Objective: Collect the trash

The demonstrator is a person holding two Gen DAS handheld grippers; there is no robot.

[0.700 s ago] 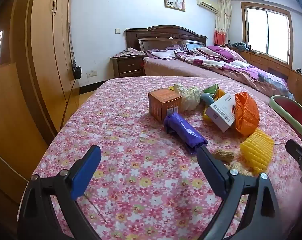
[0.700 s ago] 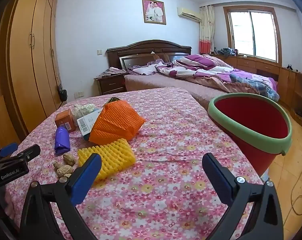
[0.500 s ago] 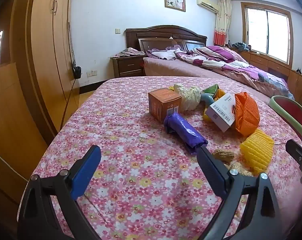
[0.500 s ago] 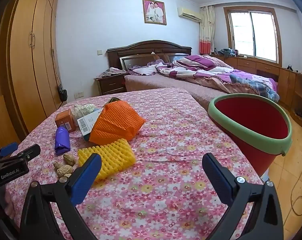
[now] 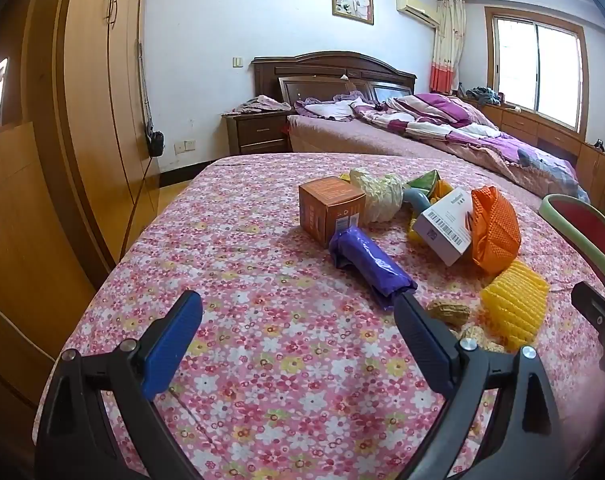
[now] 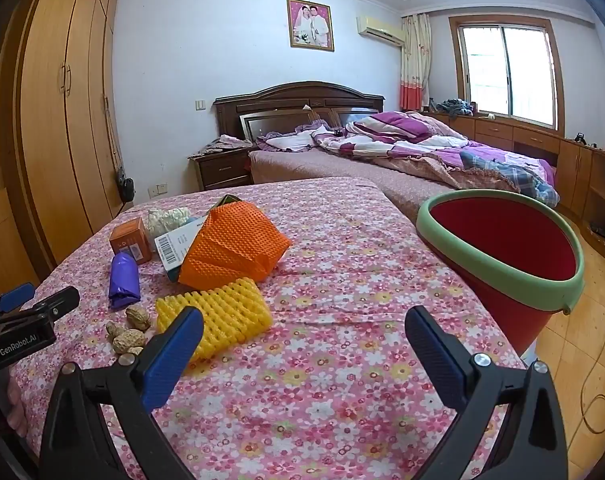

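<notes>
On the floral bedspread (image 5: 262, 320), trash lies ahead of both wide, empty jaws: purple wrapper (image 5: 368, 266) just beyond the left gripper (image 5: 298, 320), yellow foam net (image 6: 218, 320) beside the right gripper (image 6: 302, 332).

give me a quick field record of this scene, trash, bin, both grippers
surface: flowered cloth
bin: red bucket with green rim, at the cloth's right edge, looks empty
trash: orange box, purple wrapper, white barcode box, orange foam net, yellow foam net, peanuts
left gripper: open, holding nothing
right gripper: open, holding nothing
</notes>
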